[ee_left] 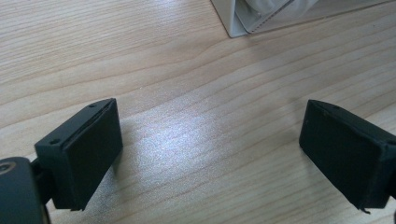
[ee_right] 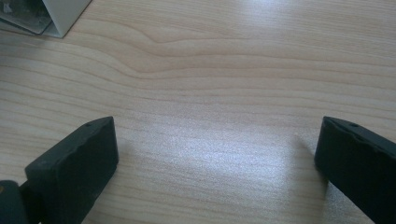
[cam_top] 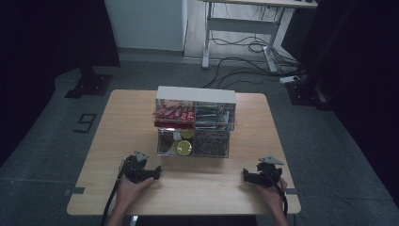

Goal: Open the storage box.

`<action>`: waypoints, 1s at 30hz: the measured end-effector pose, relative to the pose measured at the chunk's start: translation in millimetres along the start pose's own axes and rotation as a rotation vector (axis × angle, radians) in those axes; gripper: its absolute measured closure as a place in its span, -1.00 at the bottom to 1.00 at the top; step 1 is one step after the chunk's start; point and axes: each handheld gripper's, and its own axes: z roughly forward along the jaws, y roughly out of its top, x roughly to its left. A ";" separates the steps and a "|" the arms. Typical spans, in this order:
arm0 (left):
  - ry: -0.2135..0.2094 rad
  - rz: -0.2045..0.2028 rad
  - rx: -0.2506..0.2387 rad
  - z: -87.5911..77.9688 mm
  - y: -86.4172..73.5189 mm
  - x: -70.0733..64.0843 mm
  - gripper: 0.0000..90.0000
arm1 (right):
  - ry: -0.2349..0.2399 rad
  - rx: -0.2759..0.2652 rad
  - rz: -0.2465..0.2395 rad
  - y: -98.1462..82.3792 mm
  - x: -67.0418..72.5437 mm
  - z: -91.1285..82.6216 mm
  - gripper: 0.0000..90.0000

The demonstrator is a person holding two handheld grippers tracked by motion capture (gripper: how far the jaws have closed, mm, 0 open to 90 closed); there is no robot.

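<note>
A clear drawer organizer stands at the centre of a wooden table, red packets in its upper left compartment and yellow-green lids below. At seven o'clock from it the left gripper rests on the tabletop, jaws spread and empty; at five o'clock the right gripper lies likewise released, grasping nothing.

dim overhead view, soft tabletop glare

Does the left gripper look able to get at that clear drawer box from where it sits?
Probably yes: the left gripper rests open just before the clear drawer box, with bare table between them.
</note>
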 end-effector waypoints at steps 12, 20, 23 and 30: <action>0.014 -0.016 -0.020 -3.5 -2.7 2.6 -0.67 | -0.015 -0.019 0.010 -3.5 -1.4 -4.5 -0.86; 0.031 -0.036 -0.043 -8.1 -6.1 4.6 -0.40 | -0.023 -0.023 0.019 -3.6 -1.7 -5.0 -0.81; 0.032 -0.041 -0.047 -10.4 -6.4 5.0 -0.35 | -0.026 -0.027 0.022 -3.8 -1.8 -5.3 -0.78; 0.017 -0.070 -0.107 -26.7 -4.1 10.1 -0.19 | -0.027 -0.028 0.024 -3.8 -2.0 -5.5 -0.77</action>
